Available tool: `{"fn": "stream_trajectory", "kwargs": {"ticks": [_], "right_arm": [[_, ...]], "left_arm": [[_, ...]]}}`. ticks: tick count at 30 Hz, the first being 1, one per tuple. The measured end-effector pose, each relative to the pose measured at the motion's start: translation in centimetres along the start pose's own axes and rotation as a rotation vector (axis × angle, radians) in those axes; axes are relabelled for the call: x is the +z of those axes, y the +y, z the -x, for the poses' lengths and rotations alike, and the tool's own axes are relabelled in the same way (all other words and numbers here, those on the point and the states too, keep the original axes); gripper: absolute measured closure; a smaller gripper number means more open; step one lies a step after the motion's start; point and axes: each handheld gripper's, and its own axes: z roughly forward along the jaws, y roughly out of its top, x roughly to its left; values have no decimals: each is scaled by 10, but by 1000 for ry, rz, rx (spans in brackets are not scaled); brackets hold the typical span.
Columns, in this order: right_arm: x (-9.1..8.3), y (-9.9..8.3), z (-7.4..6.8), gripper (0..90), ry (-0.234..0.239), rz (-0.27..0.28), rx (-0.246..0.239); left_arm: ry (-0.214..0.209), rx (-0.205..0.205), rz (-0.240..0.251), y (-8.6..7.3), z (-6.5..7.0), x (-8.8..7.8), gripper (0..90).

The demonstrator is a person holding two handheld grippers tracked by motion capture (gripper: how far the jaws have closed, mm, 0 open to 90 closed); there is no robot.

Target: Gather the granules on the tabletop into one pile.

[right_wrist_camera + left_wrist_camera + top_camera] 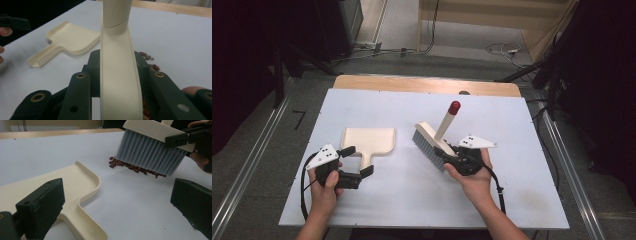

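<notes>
Leftward from brush (430,140), pinched in right gripper (451,152), lay dustpan (369,141); beans (132,166) between; handle (366,159) straddled, untouched, by spread left gripper (357,161).

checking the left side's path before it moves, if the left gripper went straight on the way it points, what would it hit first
Probably the dustpan's handle: it already lies between the open fingers of the left gripper, low in the left gripper view. Farther on come the red beans and the brush. Depth is uncertain.
</notes>
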Motion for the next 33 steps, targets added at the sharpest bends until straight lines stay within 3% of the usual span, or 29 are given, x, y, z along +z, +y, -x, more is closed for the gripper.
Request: {"fn": "stream_trajectory", "kwargs": {"ticks": [5, 9, 11, 13, 19, 33], "right_arm": [[32, 1, -21, 656, -14, -32, -15], [51, 0, -16, 656, -48, -66, 33], [53, 0, -9, 656, -78, -68, 55], [52, 0, -3, 656, -108, -78, 90], [39, -5, 14, 656, -188, -69, 127], [10, -18, 42, 655, -277, -33, 196]], "left_arm": [[1, 5, -5, -1, 2, 0, 0], [3, 0, -7, -2, 1, -2, 0], [4, 1, -12, -3, 0, -1, 0], [1, 1, -12, -3, 0, -1, 0], [2, 2, -11, -3, 1, 0, 0], [1, 3, -12, -2, 3, 1, 0]]}}
